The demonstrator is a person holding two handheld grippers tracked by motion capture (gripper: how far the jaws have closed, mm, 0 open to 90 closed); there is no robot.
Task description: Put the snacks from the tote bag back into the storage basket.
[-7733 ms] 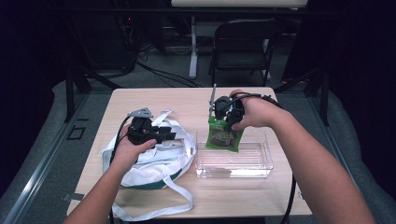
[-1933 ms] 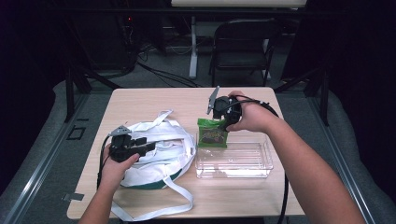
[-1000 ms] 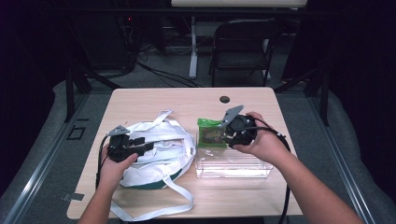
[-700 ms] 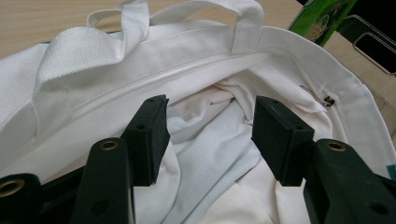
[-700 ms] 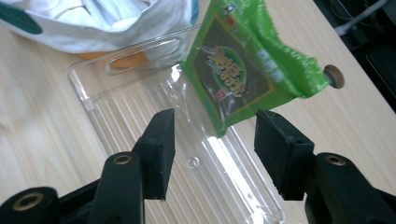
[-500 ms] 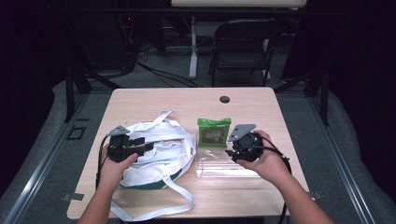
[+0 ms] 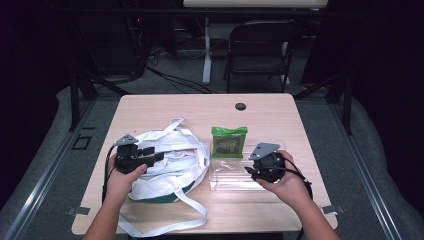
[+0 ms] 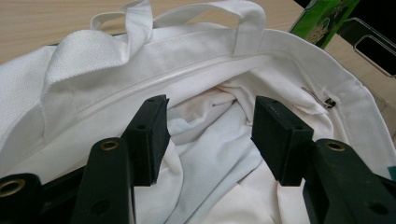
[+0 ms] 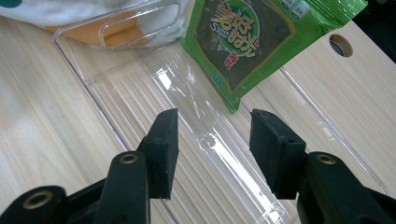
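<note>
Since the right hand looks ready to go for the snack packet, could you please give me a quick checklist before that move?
1. Right gripper open and empty: ok.
2. Green packet free of both grippers, its far end leaning over the clear tray's rim: ok.
3. Packet edge within easy reach ahead of the right fingers: ok, by the look of it.
4. Left gripper open over the white bag's mouth: ok.
5. Bag mouth open wide enough for the packet: cannot tell.

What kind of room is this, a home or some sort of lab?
Probably a lab or recording room, not a home: a lone wooden table stands in a dark space, cables trail over the grey floor behind it, and a folding chair sits by a desk leg.
</note>
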